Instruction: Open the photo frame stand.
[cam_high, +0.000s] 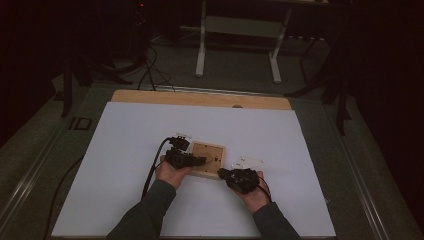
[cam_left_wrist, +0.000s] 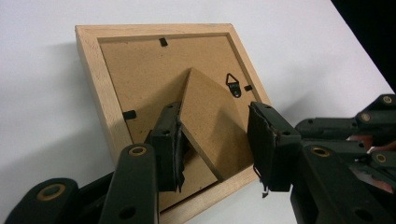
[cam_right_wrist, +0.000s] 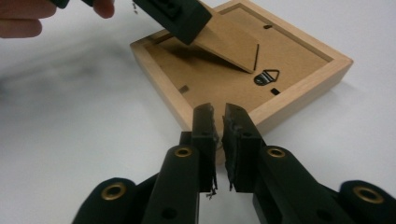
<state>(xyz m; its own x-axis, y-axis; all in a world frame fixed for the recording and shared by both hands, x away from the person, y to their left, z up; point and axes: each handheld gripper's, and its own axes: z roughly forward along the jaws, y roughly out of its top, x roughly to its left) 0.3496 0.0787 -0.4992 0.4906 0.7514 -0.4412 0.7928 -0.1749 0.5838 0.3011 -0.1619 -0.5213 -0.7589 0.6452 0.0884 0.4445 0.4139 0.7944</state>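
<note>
Over on the left, the left gripper (cam_high: 200, 161) sits above the picture frame (cam_high: 208, 161), which lies face down on the white table cover (cam_high: 125, 150), near the middle of the table. In the left gripper view its jaws stand roughly half open astride the frame's fold-out stand (cam_left_wrist: 210, 126); one pad is right against the raised stand's edge, the other well clear, so nothing is clamped. Moving right, a small clear sheet (cam_high: 248, 161) lies just beside the frame. Then the right gripper (cam_high: 223, 173), low at the frame's near corner: in the right gripper view its jaws show just a narrow slit between the pads, nothing in them, tips right beside the wooden rim.
</note>
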